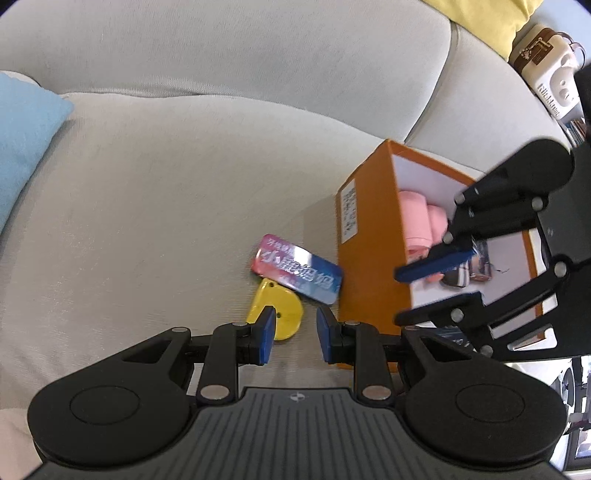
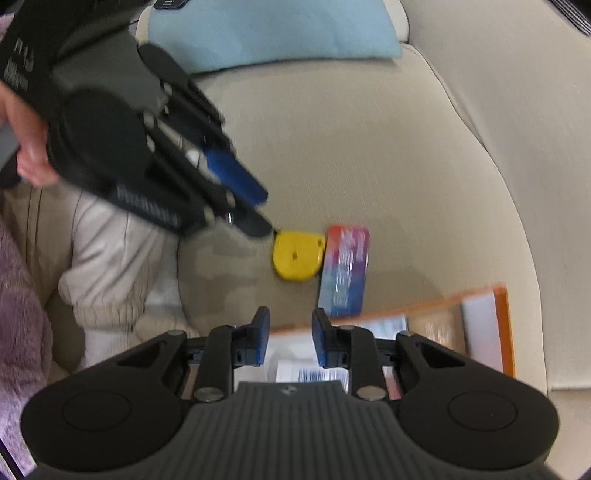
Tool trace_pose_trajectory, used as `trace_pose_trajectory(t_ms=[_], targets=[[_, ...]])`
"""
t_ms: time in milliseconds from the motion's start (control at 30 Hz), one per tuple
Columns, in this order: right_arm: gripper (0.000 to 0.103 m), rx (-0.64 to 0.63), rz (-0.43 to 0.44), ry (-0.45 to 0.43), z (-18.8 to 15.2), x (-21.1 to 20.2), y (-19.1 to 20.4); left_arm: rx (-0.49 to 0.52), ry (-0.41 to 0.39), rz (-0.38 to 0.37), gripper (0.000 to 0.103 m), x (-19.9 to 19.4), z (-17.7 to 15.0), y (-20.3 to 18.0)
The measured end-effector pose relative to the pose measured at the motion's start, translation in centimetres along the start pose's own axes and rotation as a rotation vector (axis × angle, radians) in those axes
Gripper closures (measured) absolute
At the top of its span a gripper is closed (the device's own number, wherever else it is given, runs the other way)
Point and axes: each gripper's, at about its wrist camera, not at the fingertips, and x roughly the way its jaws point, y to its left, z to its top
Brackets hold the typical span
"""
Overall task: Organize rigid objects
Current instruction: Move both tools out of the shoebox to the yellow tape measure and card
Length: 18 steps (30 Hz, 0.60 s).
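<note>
A yellow rounded flat piece [image 1: 284,314] [image 2: 297,254] and a pink-and-blue printed tin [image 1: 297,273] [image 2: 345,269] lie side by side on the beige sofa seat [image 1: 166,206], beside an open orange box [image 1: 369,236] [image 2: 502,325]. A pink object [image 1: 417,218] lies inside the box. My left gripper [image 1: 295,334] is open and empty, just short of the yellow piece; it also shows in the right wrist view [image 2: 258,210]. My right gripper [image 2: 290,338] is open and empty over the box's opening; it also shows in the left wrist view [image 1: 402,291].
A light blue cushion [image 1: 26,140] [image 2: 273,33] lies at one end of the seat. A yellow cushion [image 1: 495,18] and a cream gadget [image 1: 546,70] sit beyond the backrest. A cream knit cloth [image 2: 107,266] and a purple fuzzy blanket [image 2: 18,314] lie near the seat edge.
</note>
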Motion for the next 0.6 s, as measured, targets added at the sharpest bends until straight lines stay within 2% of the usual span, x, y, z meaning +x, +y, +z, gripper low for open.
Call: trace_pose_trajectory(t_ms=[100,200,267,467,600], targets=[[0.076,0.001,-0.025,0.017,1.5,1.1,-0.3,0.013,0.008,-0.011,0.072,1.0,0.0,0.9],[0.076,0.027,-0.080,0.066,2.8,3.0,-1.4,0.043,0.006,-0.048,0.062,2.5,-0.2,1.5],[0.076,0.043,-0.084,0.081,3.4,3.6,-2.4,0.075,0.006,-0.061,0.051,3.5,-0.4,1.8],[0.074,0.040,-0.084,0.121,4.6,6.0,-3.5,0.202,0.021,-0.019,0.039,6.7,-1.0,1.3],[0.068,0.024,-0.085,0.146,4.9,6.9,-3.9,0.282,0.001,0.024,0.035,7.8,-1.5,0.2]])
